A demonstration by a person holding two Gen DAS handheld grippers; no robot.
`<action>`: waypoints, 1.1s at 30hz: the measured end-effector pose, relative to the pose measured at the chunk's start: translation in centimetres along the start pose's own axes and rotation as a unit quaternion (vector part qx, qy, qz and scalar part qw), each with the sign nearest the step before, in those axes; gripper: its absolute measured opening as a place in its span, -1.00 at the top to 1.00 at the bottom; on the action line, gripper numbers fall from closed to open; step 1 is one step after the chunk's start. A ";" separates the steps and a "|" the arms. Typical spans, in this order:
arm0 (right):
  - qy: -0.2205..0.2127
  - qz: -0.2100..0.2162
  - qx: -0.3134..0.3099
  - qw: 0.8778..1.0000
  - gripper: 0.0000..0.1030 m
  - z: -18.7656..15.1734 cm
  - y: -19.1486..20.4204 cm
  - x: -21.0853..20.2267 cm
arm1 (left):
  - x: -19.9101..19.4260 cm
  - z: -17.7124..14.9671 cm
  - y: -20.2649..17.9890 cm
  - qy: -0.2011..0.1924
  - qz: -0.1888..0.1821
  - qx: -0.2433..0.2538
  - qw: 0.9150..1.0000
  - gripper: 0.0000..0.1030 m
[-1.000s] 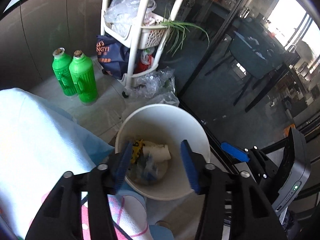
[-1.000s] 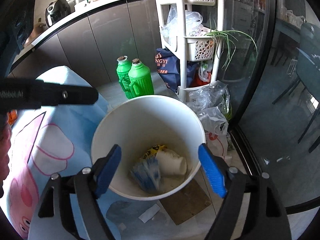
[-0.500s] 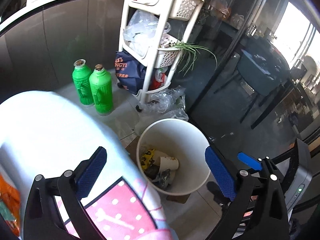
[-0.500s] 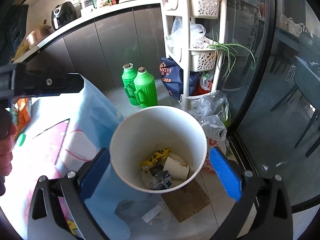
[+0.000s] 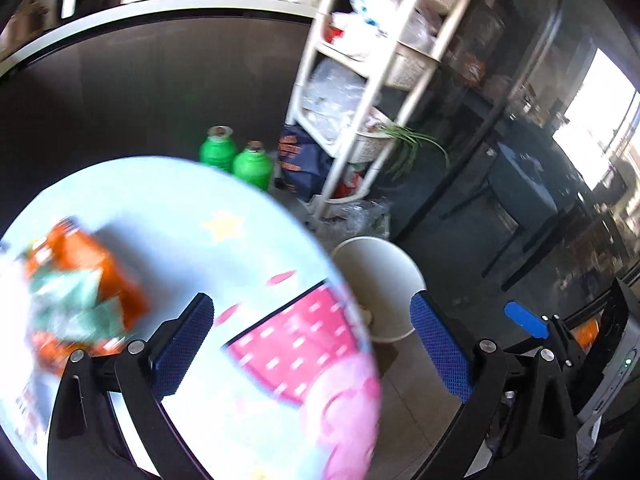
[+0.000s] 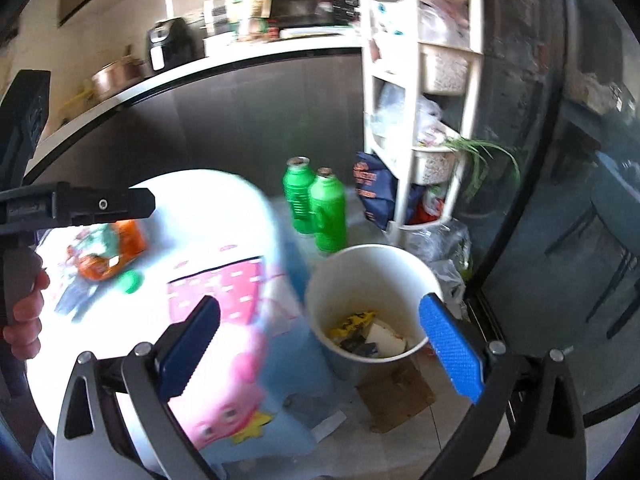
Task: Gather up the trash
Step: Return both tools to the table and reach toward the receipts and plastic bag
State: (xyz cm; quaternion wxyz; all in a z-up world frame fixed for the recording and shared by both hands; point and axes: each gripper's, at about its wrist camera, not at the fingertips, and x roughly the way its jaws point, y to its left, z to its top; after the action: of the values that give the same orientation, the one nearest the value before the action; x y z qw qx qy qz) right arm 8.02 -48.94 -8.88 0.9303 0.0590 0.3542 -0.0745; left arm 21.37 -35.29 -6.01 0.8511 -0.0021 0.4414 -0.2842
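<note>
- The left claw (image 5: pixel 310 344) is spread wide with nothing between its blue-padded fingers (image 5: pixel 182 350), hanging above the round surface covered in a light-blue cloth with a pink cartoon print (image 5: pixel 240 264).
- The right claw (image 6: pixel 320 354) is likewise spread wide and empty, with one finger over the cloth's edge and the other over the near rim of the bin.
- The white round plastic trash bin (image 6: pixel 370 264) stands on the tiled floor just beside the surface; in the left wrist view (image 5: pixel 376 256) the cloth hides part of it.
- Inside the bin lie a yellow wrapper (image 6: pixel 354 320), a white paper cup (image 6: pixel 386 338) and some darker scraps.
- An orange-and-green crumpled snack packet (image 5: pixel 80 284) lies on the surface, blurred, left of the left claw; the right wrist view (image 6: pixel 106 250) shows it beneath the left tool's black body, with a small green round cap (image 6: pixel 130 282) close by.
- Two green plastic bottles (image 6: pixel 316 208) stand side by side on the floor behind the bin, beside a white tiered plastic rack (image 6: pixel 404 120).
- A brown cardboard piece (image 6: pixel 394 394) lies flat on the floor, touching the bin's base.
</note>
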 end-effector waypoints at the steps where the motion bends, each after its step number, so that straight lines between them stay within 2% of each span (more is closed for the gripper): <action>1: 0.000 0.002 -0.008 1.000 -0.94 -0.1 0.7 -0.4 | -1.2 -0.8 1.2 -0.002 0.008 -0.009 1.000 -0.84; 8: 0.007 0.041 -0.058 0.997 -0.94 -0.7 8.1 -2.6 | -7.4 -5.8 8.0 -0.004 0.047 -0.046 0.998 -0.84; 16: 0.030 0.091 -0.062 0.993 -0.94 -1.0 14.5 -1.6 | -13.4 -10.8 16.5 -0.017 0.096 -0.069 0.993 -0.84; 21: 0.039 0.124 -0.067 0.989 -0.94 -1.0 19.2 -0.2 | -16.4 -11.9 20.9 -0.034 0.121 -0.080 0.989 -0.84; 27: 0.050 0.158 -0.087 0.982 -0.90 -0.8 24.6 1.7 | -17.8 -12.0 24.4 -0.040 0.128 -0.089 0.987 -0.84; 33: 0.075 0.177 -0.091 0.977 -0.62 -1.1 29.0 5.0 | -18.2 -12.6 26.5 -0.041 0.119 -0.090 0.988 -0.82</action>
State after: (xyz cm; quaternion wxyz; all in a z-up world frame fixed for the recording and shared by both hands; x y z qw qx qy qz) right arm 16.22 -20.79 -11.31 0.9009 0.0413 0.4124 0.1289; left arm 16.50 -1.10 -6.76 0.8928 -0.0381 0.4266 -0.1395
